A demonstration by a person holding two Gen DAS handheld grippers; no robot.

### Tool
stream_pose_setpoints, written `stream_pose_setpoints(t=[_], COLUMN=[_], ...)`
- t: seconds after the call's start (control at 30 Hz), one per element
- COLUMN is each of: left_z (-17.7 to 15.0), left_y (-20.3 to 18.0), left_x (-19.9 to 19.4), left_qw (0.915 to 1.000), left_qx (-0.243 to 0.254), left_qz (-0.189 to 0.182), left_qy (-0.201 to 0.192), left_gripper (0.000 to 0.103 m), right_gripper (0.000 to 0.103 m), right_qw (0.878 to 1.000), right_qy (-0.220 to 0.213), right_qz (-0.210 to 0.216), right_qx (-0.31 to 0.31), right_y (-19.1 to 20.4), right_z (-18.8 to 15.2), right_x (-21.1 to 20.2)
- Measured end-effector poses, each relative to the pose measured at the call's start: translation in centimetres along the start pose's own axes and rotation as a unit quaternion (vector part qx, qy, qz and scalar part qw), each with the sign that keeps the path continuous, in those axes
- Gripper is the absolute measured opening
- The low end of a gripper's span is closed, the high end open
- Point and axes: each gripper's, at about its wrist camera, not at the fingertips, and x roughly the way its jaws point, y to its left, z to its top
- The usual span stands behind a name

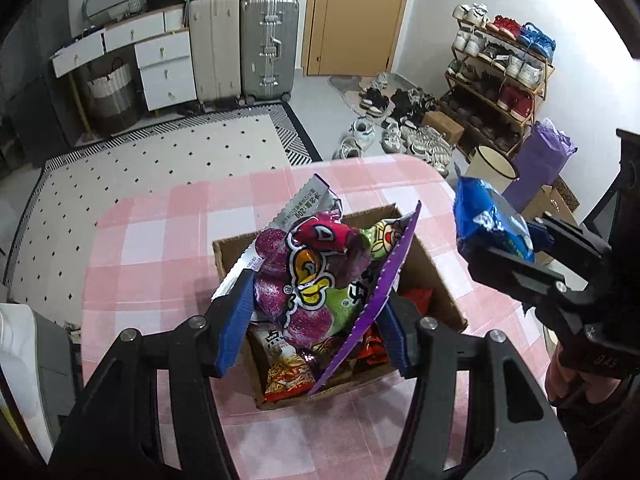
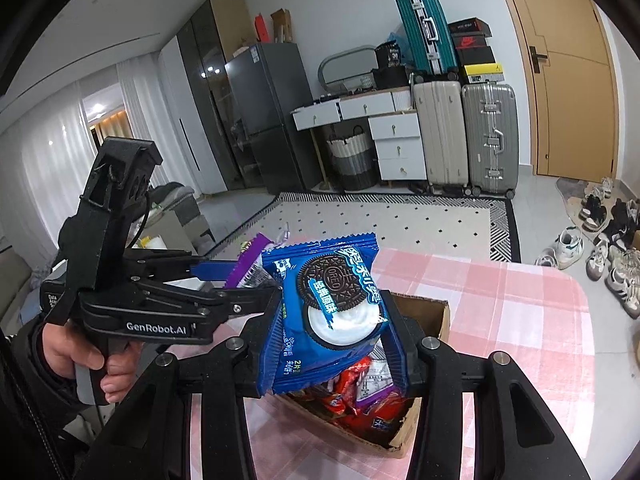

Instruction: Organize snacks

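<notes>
A pink checked tablecloth point(image 1: 168, 240) covered the table, with a cardboard box point(image 1: 436, 276) of snacks on it. The left gripper point(image 1: 312, 324) was clamped on a purple-and-green snack bag point(image 1: 312, 280) above the box, likely for dropping in. To its right, the right gripper point(image 2: 336, 340) pinched a blue Oreo packet point(image 2: 332, 300) over the same box.

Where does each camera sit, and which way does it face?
Left wrist: on the left gripper, looking down its fingers at the purple snack bag over the cardboard box; no body part is clearly visible.
Right wrist: on the right gripper, facing the Oreo packet; a hand shows.
Shared: box, pink checked table, suitcases, door.
</notes>
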Motion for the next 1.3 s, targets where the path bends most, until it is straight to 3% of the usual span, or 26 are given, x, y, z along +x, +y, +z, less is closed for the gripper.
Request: stream_pose_setpoints(t=[0.47, 0.5, 0.57, 0.67, 0.9, 1.3], left_z=[-1.4, -1.5, -1.7, -2.0, -2.7, -3.4], left_y=[2.0, 2.2, 2.7, 3.4, 2.8, 1.1], left_x=[7.1, 7.5, 8.1, 8.5, 6.7, 1.2], left_qw=[0.9987, 0.9985, 0.9979, 0.9972, 0.9987, 0.9997], left_qx=[-0.026, -0.03, -0.037, -0.049, -0.037, -0.025], left_qz=[-0.026, -0.026, -0.028, -0.028, -0.011, -0.002], left_qy=[0.035, 0.037, 0.045, 0.049, 0.034, -0.002], left_gripper=[0.056, 0.057, 0.061, 0.081, 0.081, 0.081], right_gripper=[0.045, 0.048, 0.055, 0.065, 0.071, 0.082], right_qw=[0.999, 0.999, 0.999, 0.998, 0.998, 0.998], right_qy=[0.027, 0.033, 0.039, 0.034, 0.009, -0.024], right_qz=[-0.025, -0.03, -0.038, -0.042, -0.045, -0.049], right_qx=[0.015, 0.013, 0.008, 0.013, 0.03, 0.005], right_y=[-1.5, -1.5, -1.6, -1.9, -2.6, 0.2], right_z=[-1.0, -1.1, -1.5, -1.7, -2.2, -2.4], right_x=[5.6, 6.0, 6.5, 6.5, 3.6, -2.5])
